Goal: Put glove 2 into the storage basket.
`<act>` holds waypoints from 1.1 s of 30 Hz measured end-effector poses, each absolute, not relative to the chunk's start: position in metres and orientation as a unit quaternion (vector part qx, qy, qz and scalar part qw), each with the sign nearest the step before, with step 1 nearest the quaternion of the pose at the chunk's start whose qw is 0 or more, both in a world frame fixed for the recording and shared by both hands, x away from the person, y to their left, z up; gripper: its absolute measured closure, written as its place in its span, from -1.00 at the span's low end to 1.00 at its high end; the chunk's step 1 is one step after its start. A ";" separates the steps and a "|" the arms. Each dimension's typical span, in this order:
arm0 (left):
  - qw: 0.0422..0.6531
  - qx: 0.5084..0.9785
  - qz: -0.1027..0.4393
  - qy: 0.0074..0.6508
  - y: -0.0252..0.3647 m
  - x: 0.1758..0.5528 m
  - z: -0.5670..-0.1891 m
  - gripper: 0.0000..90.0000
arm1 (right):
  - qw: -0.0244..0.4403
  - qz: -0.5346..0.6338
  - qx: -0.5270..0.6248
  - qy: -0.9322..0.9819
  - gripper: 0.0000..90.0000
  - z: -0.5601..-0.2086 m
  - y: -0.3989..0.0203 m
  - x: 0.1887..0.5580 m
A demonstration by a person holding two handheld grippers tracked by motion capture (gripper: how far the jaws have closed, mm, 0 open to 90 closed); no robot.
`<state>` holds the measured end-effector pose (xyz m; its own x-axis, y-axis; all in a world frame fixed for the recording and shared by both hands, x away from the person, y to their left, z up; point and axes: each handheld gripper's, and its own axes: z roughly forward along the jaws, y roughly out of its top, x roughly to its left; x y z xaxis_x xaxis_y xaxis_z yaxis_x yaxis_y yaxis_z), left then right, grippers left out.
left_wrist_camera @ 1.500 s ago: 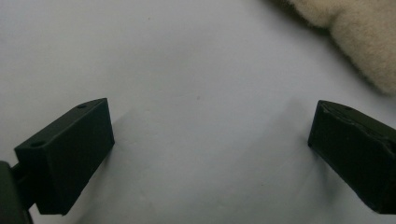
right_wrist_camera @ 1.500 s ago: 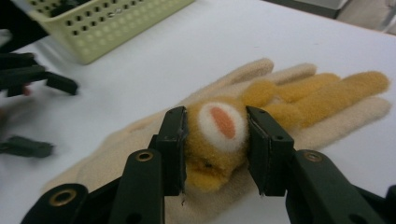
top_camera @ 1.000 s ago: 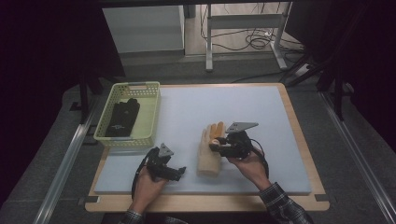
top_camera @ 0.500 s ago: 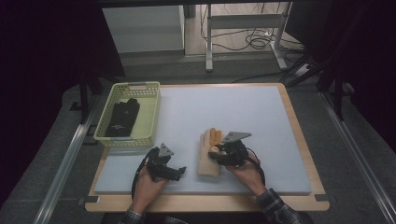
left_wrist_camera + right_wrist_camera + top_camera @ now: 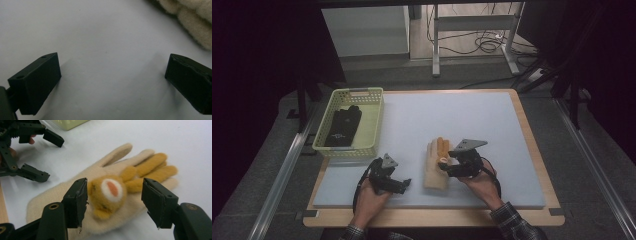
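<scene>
Right claw view: one cream glove (image 5: 100, 195) lies flat on the white surface (image 5: 190, 142), with an orange bear (image 5: 110, 192) on its palm, the bear's orange limbs running along the glove's fingers. Right claw (image 5: 115, 200) straddles the bear's head; its jaws have just been opening, left pad at the bear's cheek, right pad clear of it. Left claw (image 5: 47, 157) shows farther off, jaws apart.

Left claw view: left claw (image 5: 110, 82) wide open over bare surface, nothing between the jaws; a cream woolly edge (image 5: 195, 20) in the top right corner.

High view: adds one yellow-green basket (image 5: 349, 125) at the surface's left, holding one black item (image 5: 343, 126), which I cannot identify. Glove (image 5: 432, 172) sits between the two claws, near the front edge. Count: two claws, one glove, one bear, one basket.
</scene>
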<state>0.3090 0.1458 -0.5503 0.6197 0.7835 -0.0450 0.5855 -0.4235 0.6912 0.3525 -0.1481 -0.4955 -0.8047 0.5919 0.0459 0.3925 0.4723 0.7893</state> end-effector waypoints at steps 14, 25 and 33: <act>0.334 0.823 0.162 0.431 0.163 0.301 -0.548 -0.99 | 0.121 0.423 0.299 0.847 0.01 -0.500 -0.187 0.340; 0.342 0.816 0.152 0.440 0.176 0.299 -0.552 -1.00 | 0.108 0.409 0.272 0.864 0.72 -0.511 -0.191 0.326; 0.344 0.816 0.154 0.439 0.176 0.299 -0.553 -1.00 | 0.067 0.393 0.241 0.885 0.97 -0.524 -0.179 0.315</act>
